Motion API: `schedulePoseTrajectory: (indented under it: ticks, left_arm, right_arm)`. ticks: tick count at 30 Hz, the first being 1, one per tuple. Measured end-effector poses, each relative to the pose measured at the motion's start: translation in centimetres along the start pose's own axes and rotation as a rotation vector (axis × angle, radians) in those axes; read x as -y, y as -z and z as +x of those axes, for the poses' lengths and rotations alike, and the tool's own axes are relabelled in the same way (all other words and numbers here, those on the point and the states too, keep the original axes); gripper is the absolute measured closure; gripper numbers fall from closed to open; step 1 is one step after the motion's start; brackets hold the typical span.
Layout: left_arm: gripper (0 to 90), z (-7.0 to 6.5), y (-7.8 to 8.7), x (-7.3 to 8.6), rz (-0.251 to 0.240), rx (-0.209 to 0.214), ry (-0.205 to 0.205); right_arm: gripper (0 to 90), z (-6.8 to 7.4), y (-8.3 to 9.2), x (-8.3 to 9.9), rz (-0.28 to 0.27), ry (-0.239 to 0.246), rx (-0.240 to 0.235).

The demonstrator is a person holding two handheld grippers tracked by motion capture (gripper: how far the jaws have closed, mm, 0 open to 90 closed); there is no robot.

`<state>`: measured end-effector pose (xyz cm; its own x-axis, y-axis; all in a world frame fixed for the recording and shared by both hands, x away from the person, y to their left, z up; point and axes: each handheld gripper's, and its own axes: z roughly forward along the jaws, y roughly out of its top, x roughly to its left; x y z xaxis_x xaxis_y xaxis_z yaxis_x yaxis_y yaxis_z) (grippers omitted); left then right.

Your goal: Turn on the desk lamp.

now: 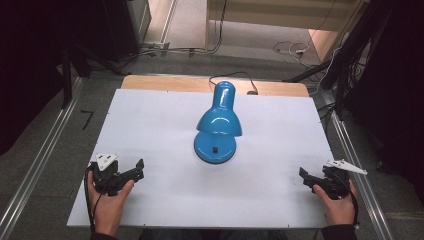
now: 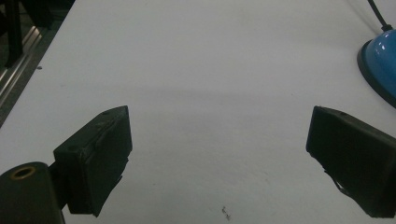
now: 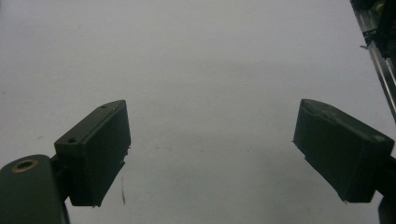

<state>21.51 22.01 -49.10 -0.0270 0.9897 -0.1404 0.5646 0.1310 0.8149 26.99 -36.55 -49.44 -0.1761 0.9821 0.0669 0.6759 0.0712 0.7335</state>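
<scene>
The white table [image 1: 165,200] was the largest thing in front of you, and the blue desk lamp [image 1: 218,125] stood near its middle, ahead of both grippers and between them, well apart from each. Your left gripper [image 1: 134,169] rested at the near left corner with its jaws spread wide and nothing between them; in the left gripper view, the lamp base [image 2: 380,65] appeared ahead and to the right of those jaws. Your right gripper [image 1: 306,176] lay at the near right edge, also fully spread and empty, and the lamp was ahead and to its left. I judged the lamp to be stiff and rather heavy at the round base [image 1: 215,148], with a glossy painted skin that could slip under the pads. The dome shade [image 1: 219,122] looked too wide for one grip, and the narrow neck behind it [image 1: 223,95] seemed the better place to take hold. The black cable [image 1: 235,76] ran off behind the lamp and could pull against you. The small switch [image 1: 215,149] on the base would need only a light press.
</scene>
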Motion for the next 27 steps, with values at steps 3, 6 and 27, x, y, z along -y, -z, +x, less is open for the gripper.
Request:
schedulePoseTrajectory:
  ticks: [3,6,27]
  left_arm:
    - [7.7,-0.2,-0.1,0.1,0.002,0.003,-0.007]
    - [7.7,-0.2,-0.1,0.1,-0.001,-0.007,-0.015]
    - [12.0,0.1,-0.3,0.2,-0.009,-0.029,-0.004]
  right_arm:
    - [10.0,0.2,0.1,0.0,-0.006,0.001,-0.004]
    - [10.1,0.5,-0.1,-0.1,-0.001,0.007,-0.011]
    - [10.9,3.1,-0.4,-1.1,-0.014,0.067,-0.07]
